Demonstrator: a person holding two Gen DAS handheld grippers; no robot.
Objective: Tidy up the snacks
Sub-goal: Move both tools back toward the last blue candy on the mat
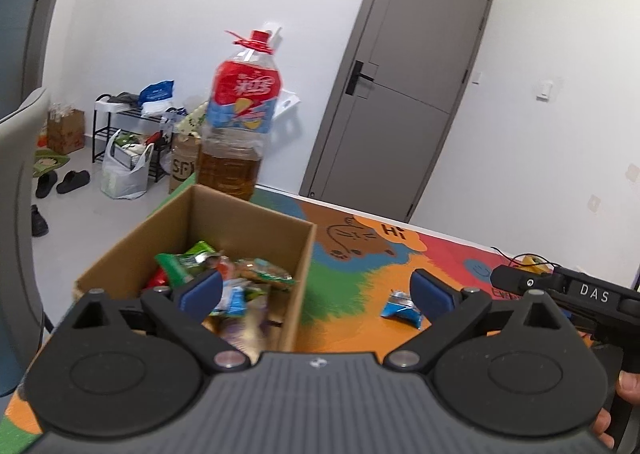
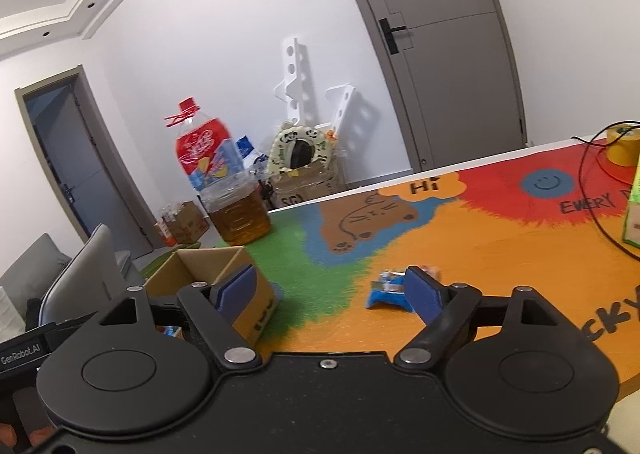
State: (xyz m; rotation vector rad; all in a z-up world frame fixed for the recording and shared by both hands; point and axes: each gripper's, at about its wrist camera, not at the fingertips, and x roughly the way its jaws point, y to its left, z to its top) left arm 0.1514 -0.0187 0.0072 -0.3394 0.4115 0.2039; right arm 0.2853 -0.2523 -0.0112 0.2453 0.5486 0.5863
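While both grippers gape, blue packet (image 2: 386,290) lies beside cardboard box (image 2: 224,274), clear mat around.

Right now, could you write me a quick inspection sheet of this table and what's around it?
Surface: table under a colourful cartoon mat, mostly bare.
Job's things: open cardboard box holding several snack packets; one blue snack packet lies loose on the mat, outside the box.
Clutter: big oil bottle behind the box; yellow tape roll and a green carton at the far right edge.
Grippers: left gripper open, empty, by the box; right gripper open, empty, with the blue packet just beyond one finger.
Cables: black cable looping across the mat near the tape.
Surroundings: grey door, shoe rack with bags, slippers on the floor.
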